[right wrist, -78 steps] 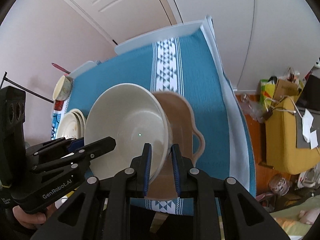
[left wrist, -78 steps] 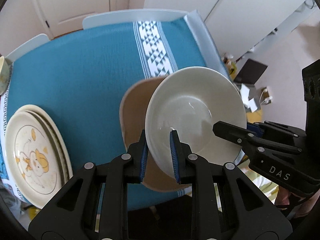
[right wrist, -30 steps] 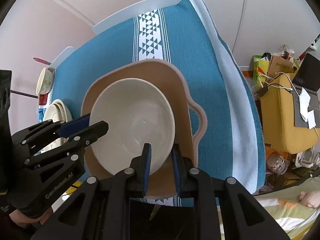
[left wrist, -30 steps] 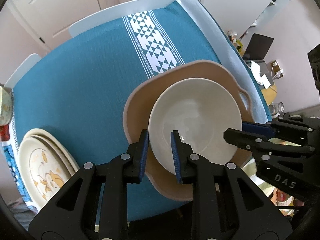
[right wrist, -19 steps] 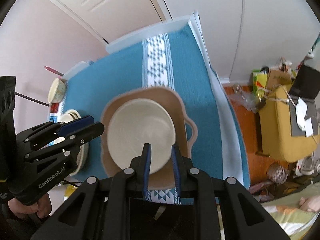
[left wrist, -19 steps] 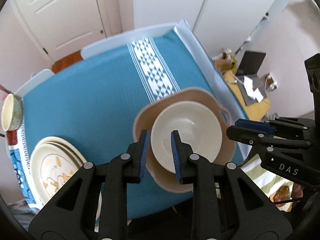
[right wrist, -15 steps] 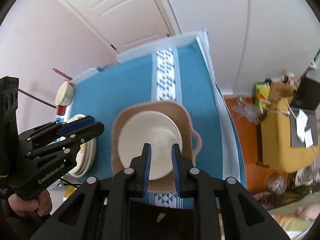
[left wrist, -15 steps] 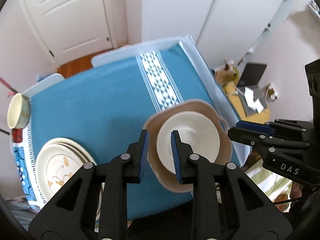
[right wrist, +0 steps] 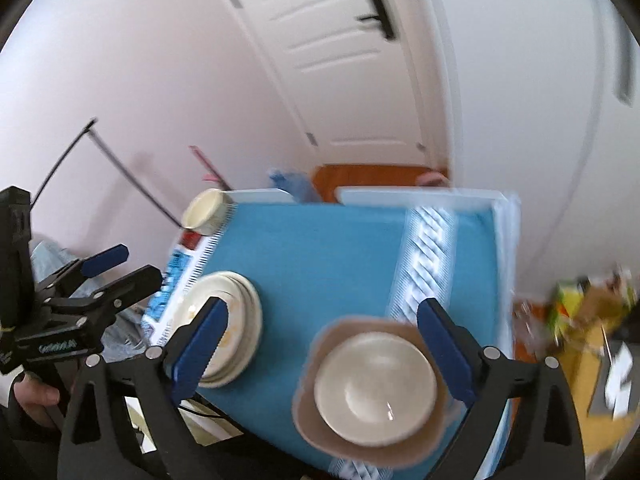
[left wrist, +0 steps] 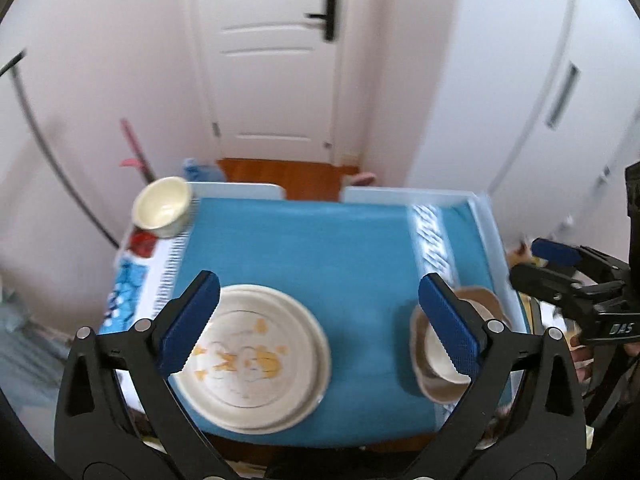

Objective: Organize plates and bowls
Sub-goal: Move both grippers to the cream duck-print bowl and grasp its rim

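The left claw (left wrist: 318, 328) has just been opening; its blue pads (left wrist: 188, 322) stand wide apart with nothing between them, well above the table (left wrist: 320, 248). The right claw (right wrist: 320, 346) has likewise just been opening, its pads (right wrist: 442, 346) spread wide and empty.

Below the right claw, at the table's near right corner, a white bowl (right wrist: 374, 386) sits inside a tan dish (right wrist: 320, 420) with a wavy rim. In the left wrist view the same pair shows partly behind the right-hand pad. At the near left, a stack of plates (left wrist: 256, 360) lies flat; the top one bears an orange and yellow cartoon figure, too blurred to make out. A small cream bowl (left wrist: 162, 206) stands upright at the far left corner, well apart from the stack.

A teal cloth (left wrist: 304, 244) with a white patterned band (right wrist: 424, 256) covers the table. Beyond it stands a white door (left wrist: 272, 60) with a black handle (left wrist: 326, 14).

Each view catches the other claw at its edge. The right one carries the white letters "DAS" (left wrist: 620, 328). The left one has white lettering (right wrist: 54, 347) that is too blurred to read, and a hand (right wrist: 34, 394) grips it from below.
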The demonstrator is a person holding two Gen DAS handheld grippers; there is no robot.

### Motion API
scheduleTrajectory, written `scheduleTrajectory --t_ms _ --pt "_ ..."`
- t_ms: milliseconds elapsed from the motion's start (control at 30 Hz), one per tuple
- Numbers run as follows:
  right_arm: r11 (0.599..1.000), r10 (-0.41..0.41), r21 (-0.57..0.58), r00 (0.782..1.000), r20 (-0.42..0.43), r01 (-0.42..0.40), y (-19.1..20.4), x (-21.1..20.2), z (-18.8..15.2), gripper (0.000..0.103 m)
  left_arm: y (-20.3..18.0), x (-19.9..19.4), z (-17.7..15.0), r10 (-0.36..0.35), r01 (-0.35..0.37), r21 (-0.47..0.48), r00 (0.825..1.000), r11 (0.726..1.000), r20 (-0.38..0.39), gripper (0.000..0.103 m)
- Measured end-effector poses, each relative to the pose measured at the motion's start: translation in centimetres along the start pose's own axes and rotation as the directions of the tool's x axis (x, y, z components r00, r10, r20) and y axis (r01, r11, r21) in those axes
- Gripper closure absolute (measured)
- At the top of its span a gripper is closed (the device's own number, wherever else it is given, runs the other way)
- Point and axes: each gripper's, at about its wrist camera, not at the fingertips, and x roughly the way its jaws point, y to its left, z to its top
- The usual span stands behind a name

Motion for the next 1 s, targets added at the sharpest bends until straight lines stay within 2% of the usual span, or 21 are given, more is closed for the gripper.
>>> scheduleTrajectory --t_ms 33,200,300,400,467,633,733,867,1000 --pt "1.000 0.018 -0.026 1.000 0.017 -0.018 1.0 0.2 0.8 0.001 0.8 -0.2 0.1 0.011 -0.011 -0.018 1.000 1.000 0.006 0.003" --pt "0.989 0.070 -0.130 0.997 0.031 -0.066 5.6 2.7 4.6 0.001 6.1 -0.7 1.0 0.073 -0.069 -0.096 0.997 0.993 0.032 0.003" --pt "0.982 0.065 -0.182 0.997 0.030 -0.058 8.3 4.7 6.6 0.001 9.3 -0.2 1.6 0.108 -0.103 -0.130 0.994 0.986 0.034 0.003" --pt "0.972 0.049 -0.227 0.998 -0.026 -0.053 10.8 7.8 8.6 0.001 13.0 1.1 2.4 0.113 -0.106 -0.190 0.993 0.976 0.025 0.003" --pt "0.973 0.090 -0.206 0.994 -0.062 -0.101 12.0 10.3 9.9 0.001 15.7 2.2 2.8 0.104 -0.099 -0.239 0.995 0.966 0.009 0.003" --pt "0.978 0.079 -0.178 0.985 -0.153 -0.106 14.4 17.6 12.7 0.001 21.9 6.5 3.6 0.040 -0.053 -0.364 0.998 0.930 -0.042 0.003" --pt "0.984 0.126 -0.093 0.960 -0.250 -0.153 14.9 23.1 14.0 0.001 25.2 10.2 3.8 -0.003 -0.030 -0.432 0.997 0.901 -0.077 0.004" --pt "0.989 0.128 -0.029 0.934 -0.333 -0.146 15.2 30.6 14.6 0.001 28.6 15.5 3.3 -0.096 0.027 -0.509 0.989 0.860 -0.110 0.006" --pt "0.991 0.118 -0.012 0.913 -0.391 -0.133 15.8 36.4 14.5 0.006 29.9 20.9 2.6 -0.165 0.046 -0.544 0.971 0.838 -0.173 0.035"
